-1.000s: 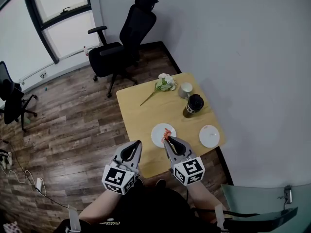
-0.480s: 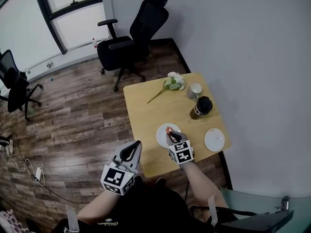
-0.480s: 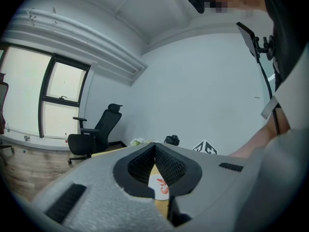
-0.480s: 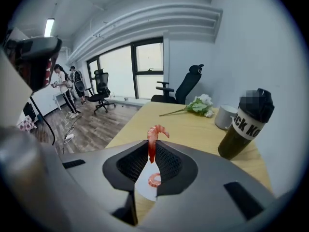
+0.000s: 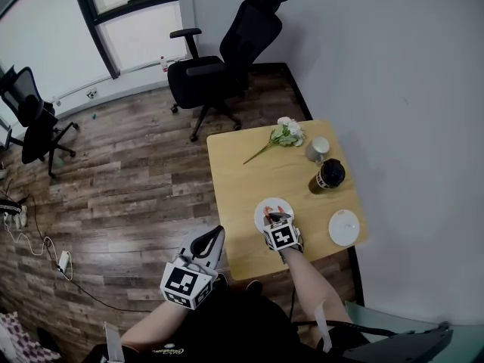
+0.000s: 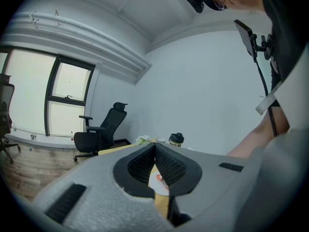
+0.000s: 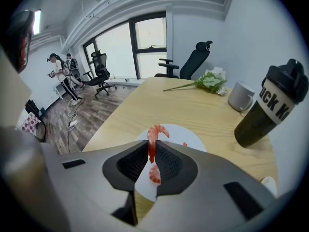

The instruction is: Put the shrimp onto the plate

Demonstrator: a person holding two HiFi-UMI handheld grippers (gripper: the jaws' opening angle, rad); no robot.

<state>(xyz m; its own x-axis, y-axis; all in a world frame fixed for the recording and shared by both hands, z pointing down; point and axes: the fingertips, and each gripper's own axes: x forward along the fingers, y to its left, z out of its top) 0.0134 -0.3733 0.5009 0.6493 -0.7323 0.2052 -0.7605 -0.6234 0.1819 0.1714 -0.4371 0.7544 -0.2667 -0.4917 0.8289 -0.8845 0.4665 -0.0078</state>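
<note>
My right gripper (image 7: 150, 148) is shut on an orange shrimp (image 7: 153, 138), which sticks up curled from between the jaws. It hangs just over the near edge of a white plate (image 7: 189, 137) on the wooden table (image 7: 193, 110). A second orange shrimp (image 7: 154, 174) shows through the gap below the jaws, apparently lying on that plate. In the head view the right gripper (image 5: 275, 219) reaches onto the plate (image 5: 271, 205). My left gripper (image 5: 215, 238) hangs off the table's near left edge; in its own view the left gripper (image 6: 154, 148) has its jaws shut with nothing held.
A black shaker cup (image 5: 330, 175), a white mug (image 5: 318, 149) and a flower stem (image 5: 283, 134) stand at the table's far side. Another small white plate (image 5: 344, 227) lies at the near right corner. A black office chair (image 5: 227, 59) stands beyond the table.
My right gripper has carried the shrimp forward and down from the table's front edge to over the plate. The left gripper has stayed where it was, shut.
</note>
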